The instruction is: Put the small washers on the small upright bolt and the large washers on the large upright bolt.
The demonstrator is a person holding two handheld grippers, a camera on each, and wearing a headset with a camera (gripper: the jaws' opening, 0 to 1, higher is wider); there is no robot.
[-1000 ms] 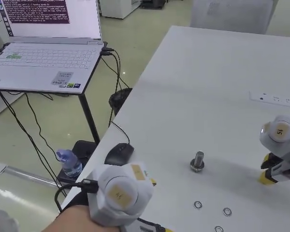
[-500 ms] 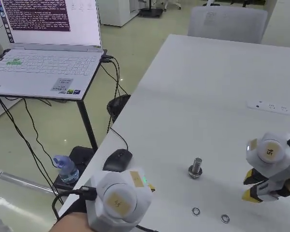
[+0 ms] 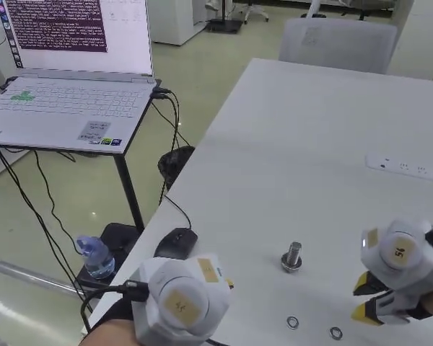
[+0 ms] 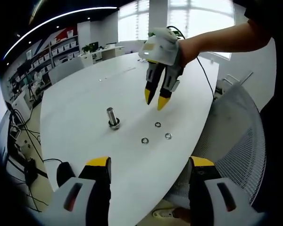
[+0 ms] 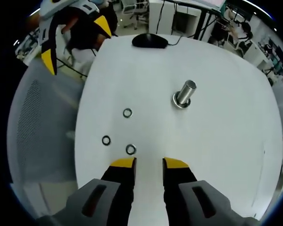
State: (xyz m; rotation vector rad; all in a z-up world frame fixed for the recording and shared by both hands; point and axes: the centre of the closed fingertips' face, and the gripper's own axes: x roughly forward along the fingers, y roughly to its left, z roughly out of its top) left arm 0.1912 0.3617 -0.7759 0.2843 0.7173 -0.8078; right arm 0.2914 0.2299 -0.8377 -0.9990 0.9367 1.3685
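Note:
One upright steel bolt point(image 3: 292, 257) point(image 4: 113, 117) point(image 5: 184, 92) stands on the white table point(image 3: 303, 144). Three small washers lie flat near it, toward the table's near edge: point(image 5: 127, 113), point(image 5: 106, 140), point(image 5: 130, 149). Two of these washers point(image 3: 292, 322) point(image 3: 335, 333) show in the head view. My right gripper point(image 3: 362, 299) point(image 4: 158, 98) point(image 5: 149, 162) hovers over the table beside the washers, jaws slightly open, nothing between them. The nearest washer lies just left of its left fingertip point(image 5: 123, 163). My left gripper point(image 4: 150, 165) is wide open and empty, off the table's near edge; its body point(image 3: 180, 303) is at the lower left.
A black mouse point(image 3: 176, 244) point(image 5: 150, 41) lies at the table's left edge. A white power strip point(image 3: 408, 167) sits at the far right. Left of the table stands a laptop point(image 3: 65, 94) on a stand, with cables and a water bottle point(image 3: 94, 256) on the floor.
My right gripper has come down and leftward, closer to the washers and the table's near edge. The left gripper has barely moved. The head camera has shifted a little.

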